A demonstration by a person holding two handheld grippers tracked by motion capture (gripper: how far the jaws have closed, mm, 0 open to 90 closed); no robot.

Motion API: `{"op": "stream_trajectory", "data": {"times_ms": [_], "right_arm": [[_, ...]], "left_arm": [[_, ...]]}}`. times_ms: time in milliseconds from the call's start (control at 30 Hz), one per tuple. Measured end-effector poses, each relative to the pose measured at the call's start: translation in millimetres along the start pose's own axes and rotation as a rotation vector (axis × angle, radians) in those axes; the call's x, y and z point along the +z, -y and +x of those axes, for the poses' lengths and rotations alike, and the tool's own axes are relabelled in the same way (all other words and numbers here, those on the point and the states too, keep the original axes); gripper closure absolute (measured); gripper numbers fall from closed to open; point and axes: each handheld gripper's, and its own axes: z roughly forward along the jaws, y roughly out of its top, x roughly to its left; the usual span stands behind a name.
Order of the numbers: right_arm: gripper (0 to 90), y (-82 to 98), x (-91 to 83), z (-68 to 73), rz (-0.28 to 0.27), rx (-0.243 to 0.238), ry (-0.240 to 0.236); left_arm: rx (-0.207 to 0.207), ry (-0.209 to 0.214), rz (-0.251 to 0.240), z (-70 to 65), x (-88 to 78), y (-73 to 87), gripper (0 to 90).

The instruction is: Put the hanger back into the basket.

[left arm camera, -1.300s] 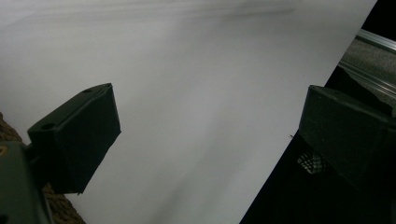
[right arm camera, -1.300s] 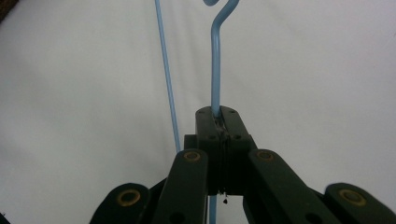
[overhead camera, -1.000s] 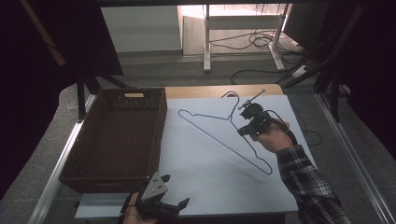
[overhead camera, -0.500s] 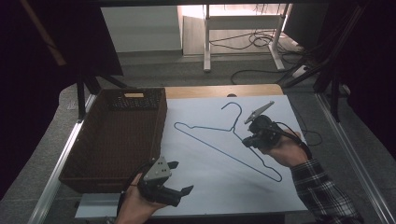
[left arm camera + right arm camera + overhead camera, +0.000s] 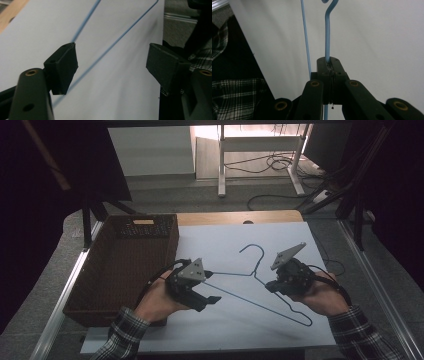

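The blue wire hanger (image 5: pixel 260 282) has shifted toward 6 o'clock on the white surface (image 5: pixel 240 330), clamped at its neck by the right hand-held gripper (image 5: pixel 271 286). The left hand-held gripper (image 5: pixel 212 285) has come up to the hanger's 9 o'clock corner, its jaws just closing yet apart around the wire. The brown basket (image 5: pixel 125 265) at 9 o'clock looks empty.

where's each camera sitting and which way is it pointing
High view: above the person's side, looking forward and down at the white sheet, basket, both forearms.
Left gripper view: rides the left hand-held gripper, along its parted jaws at the blue hanger.
Right gripper view: rides the right hand-held gripper, clamped on the hanger's neck; plaid sleeve shows.
Shared: hanger and sheet.
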Motion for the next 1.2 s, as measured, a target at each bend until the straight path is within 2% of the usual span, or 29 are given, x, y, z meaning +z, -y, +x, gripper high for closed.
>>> {"op": "stream_trajectory", "data": {"times_ms": [100,200,267,400,500,633,700,733,867,1000,1200], "right_arm": [[88.7,2.4,-3.3,4.3,0.004,-0.012,-0.006],[88.7,4.4,-5.9,7.6,0.004,-0.022,-0.022],[88.7,4.8,-7.0,9.9,0.002,-0.040,-0.027],[88.7,4.1,-8.6,15.2,0.006,-0.076,-0.044],[88.7,3.4,-9.7,17.4,0.008,-0.095,-0.046],[88.7,2.1,-10.4,19.2,0.010,-0.104,-0.057],[88.7,1.2,-9.7,20.3,0.012,-0.113,-0.060],[88.7,0.9,-9.4,20.7,0.012,-0.115,-0.057],[88.6,-1.1,-7.6,21.0,0.022,-0.123,-0.056],[88.4,-2.2,-7.6,19.4,0.029,-0.125,-0.069],[87.4,-3.6,-10.4,18.1,0.023,-0.137,-0.083]], "left_arm": [[0.042,0.057,0.030,10.8,8.7,-10.0,29.3],[0.069,0.096,0.042,18.1,16.9,-17.0,35.4],[0.063,0.126,0.027,21.6,22.7,-20.8,41.8],[0.091,0.184,0.041,30.8,30.8,-25.7,51.2],[0.086,0.234,0.065,36.0,36.9,-26.3,56.6],[0.073,0.295,0.069,39.5,41.1,-24.7,65.3],[0.069,0.320,0.073,40.6,42.5,-23.7,71.7],[0.053,0.334,0.067,40.1,43.5,-23.0,79.7],[0.081,0.389,0.062,40.4,43.7,-21.1,85.1],[0.087,0.414,0.060,40.3,42.0,-21.3,87.2],[0.091,0.404,0.033,40.0,37.1,-21.1,87.5]]}}
